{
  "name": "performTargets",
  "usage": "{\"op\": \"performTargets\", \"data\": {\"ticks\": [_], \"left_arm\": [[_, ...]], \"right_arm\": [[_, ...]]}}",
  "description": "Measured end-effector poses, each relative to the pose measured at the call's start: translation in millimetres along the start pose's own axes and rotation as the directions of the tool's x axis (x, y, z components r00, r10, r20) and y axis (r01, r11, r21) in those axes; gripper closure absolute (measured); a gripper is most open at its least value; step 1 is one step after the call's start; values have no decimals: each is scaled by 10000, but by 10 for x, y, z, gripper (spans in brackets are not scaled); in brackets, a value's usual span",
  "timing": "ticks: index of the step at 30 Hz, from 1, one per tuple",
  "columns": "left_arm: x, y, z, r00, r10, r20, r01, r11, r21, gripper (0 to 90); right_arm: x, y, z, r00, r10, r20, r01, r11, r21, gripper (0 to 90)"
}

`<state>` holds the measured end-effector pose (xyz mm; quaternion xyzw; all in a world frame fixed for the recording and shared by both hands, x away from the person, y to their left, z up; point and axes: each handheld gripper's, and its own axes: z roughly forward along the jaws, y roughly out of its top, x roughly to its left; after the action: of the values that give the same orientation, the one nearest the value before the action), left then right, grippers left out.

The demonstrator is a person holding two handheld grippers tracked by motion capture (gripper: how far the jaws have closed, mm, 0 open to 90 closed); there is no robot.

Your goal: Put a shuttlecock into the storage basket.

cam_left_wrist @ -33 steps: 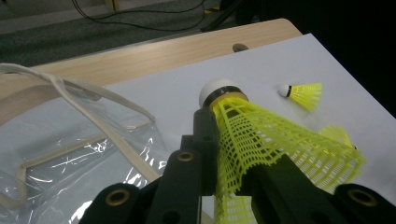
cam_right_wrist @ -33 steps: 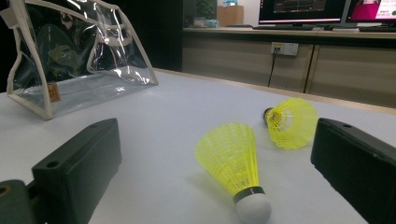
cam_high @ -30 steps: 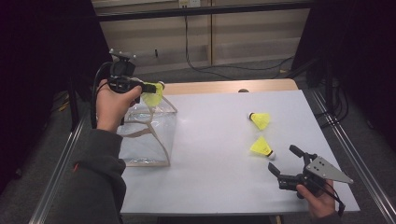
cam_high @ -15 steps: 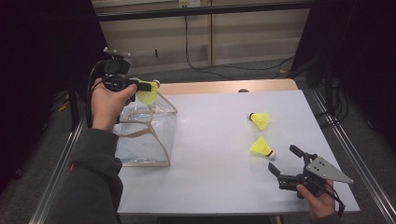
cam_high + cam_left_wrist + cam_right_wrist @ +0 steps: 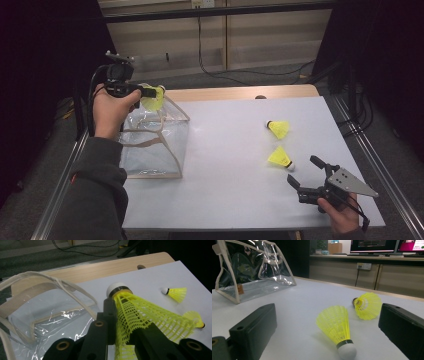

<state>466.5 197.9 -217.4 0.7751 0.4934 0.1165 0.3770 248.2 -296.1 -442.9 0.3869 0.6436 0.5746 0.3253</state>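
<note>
Above the clear bag, the left tool pinches a yellow shuttlecock, now slightly farther left than a second ago. Two more shuttlecocks lie unmoved on the white counter, near the spread right tool.

An office or lab: monitors, wall socket, cables.
</note>
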Motion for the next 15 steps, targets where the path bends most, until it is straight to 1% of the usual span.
{"op": "performTargets", "data": {"ticks": [5, 12, 15], "left_arm": [[35, -5, -4, 9998, -126, -128, 125, 9999, -75, 842], [90, -21, -11, 9996, -109, -279, 106, 9999, -86, 841], [121, -34, -11, 9993, -166, -327, 164, 9998, -66, 840]], "right_arm": [[3, 0, 0, 10000, -6, 20, 6, 10000, -20, 16], [-3, -2, -5, 10000, 40, 12, -40, 10000, -18, 16], [1, 0, -5, 10000, 6, 16, -6, 10000, -29, 16]]}}
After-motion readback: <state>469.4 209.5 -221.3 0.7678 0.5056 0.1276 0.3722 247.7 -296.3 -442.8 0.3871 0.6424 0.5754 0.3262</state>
